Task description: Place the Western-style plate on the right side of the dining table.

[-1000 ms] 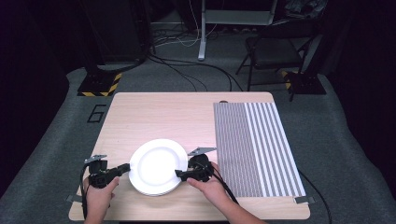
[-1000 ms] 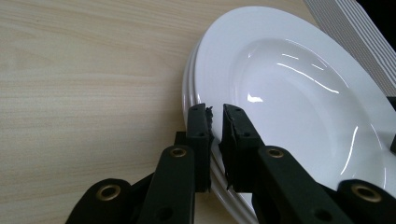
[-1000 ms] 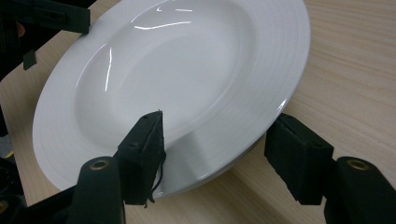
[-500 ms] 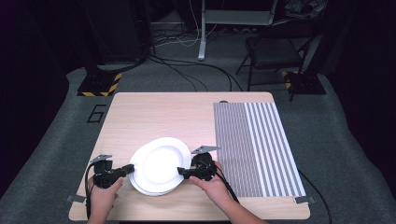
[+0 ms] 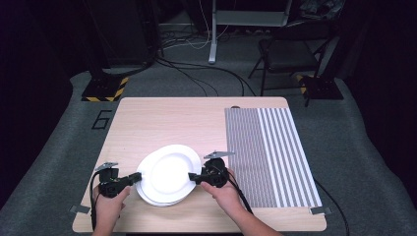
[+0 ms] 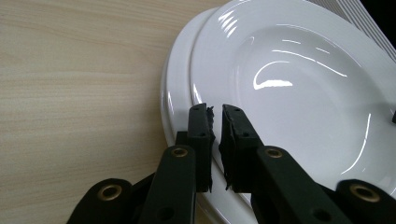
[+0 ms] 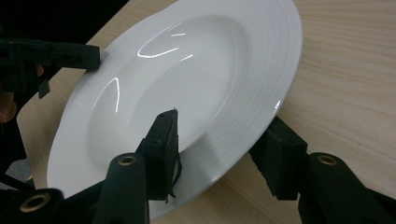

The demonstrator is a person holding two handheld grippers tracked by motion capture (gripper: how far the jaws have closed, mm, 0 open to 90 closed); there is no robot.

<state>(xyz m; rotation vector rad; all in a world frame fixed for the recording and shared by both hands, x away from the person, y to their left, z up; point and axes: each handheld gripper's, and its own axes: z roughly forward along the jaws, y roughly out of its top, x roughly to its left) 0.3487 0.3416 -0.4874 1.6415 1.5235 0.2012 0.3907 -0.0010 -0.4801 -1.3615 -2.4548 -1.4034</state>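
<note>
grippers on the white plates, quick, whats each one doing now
Left gripper: shut on the rim of the top white ceramic plate.
Right gripper: jaws have just been closing, one above and one below the plate's rim; a firm grip cannot be told.

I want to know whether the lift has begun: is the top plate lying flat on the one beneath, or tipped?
Tipped: the top plate sits askew on the lower plate, its right rim off the table.
</note>
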